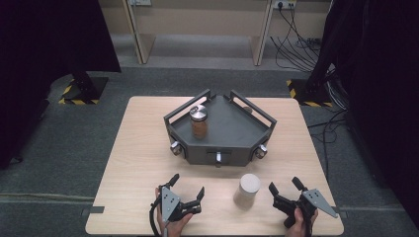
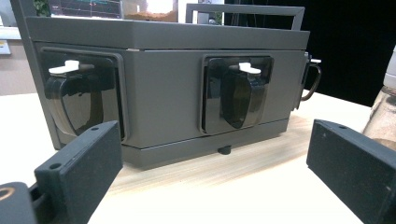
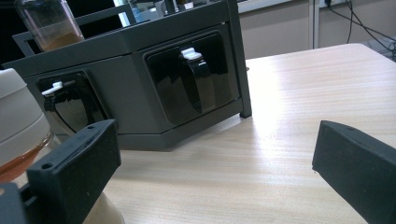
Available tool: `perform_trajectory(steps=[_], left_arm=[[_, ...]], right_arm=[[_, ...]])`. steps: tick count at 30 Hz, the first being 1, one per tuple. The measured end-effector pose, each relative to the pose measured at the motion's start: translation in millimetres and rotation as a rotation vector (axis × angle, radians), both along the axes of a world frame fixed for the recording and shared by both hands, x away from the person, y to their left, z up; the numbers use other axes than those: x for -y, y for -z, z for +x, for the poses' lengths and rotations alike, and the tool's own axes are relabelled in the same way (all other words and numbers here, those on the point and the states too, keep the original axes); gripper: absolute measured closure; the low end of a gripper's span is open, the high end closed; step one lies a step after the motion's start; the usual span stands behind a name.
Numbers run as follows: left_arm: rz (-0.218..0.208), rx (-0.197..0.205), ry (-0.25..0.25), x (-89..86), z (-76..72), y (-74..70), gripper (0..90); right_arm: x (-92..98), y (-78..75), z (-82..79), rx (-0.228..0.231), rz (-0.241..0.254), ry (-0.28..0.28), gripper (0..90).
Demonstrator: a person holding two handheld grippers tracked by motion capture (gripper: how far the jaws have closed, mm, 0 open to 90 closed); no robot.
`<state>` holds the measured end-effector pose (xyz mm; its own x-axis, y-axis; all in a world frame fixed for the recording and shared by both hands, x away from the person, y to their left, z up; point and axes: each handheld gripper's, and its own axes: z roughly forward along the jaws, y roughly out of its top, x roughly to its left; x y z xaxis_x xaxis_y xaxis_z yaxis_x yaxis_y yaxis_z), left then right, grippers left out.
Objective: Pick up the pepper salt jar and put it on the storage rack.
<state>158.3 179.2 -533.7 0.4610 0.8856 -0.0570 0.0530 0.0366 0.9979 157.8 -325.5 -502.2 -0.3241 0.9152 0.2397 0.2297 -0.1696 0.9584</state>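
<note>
Showing pale wood grain across the counter (image 1: 138, 163). Standing dark grey ahead of both pairs of fingers: the angular rack (image 1: 232, 128), carrying glossy black dispenser fronts (image 2: 236, 95) topped by small white levers (image 2: 247, 69). Sitting white-capped between the two grippers: a jar (image 1: 247, 190), showing amber-brown contents just beside the right gripper's (image 1: 288, 188) matt black fingers (image 3: 74, 163). Resting on the rack: a second jar (image 1: 199, 122), wearing a silver lid over reddish-brown contents. Topping the left gripper (image 1: 187, 187): a grey plate.
</note>
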Motion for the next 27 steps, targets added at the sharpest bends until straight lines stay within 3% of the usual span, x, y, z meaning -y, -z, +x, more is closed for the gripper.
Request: perform_trajectory(steps=[13,22,27], left_arm=[[-0.015,-0.001,0.001,-1.3,0.0,1.1,1.9],[-0.024,-0.001,0.002,-2.3,0.1,1.8,1.8],[-0.028,-0.002,0.005,-3.0,0.2,2.1,1.8]], right_arm=[[1.4,1.0,-0.6,0.015,0.013,-0.013,1.1],[0.8,-1.9,-13.3,0.066,0.009,-0.052,1.1],[-5.8,-6.5,-26.2,0.108,-0.025,-0.097,1.2]])
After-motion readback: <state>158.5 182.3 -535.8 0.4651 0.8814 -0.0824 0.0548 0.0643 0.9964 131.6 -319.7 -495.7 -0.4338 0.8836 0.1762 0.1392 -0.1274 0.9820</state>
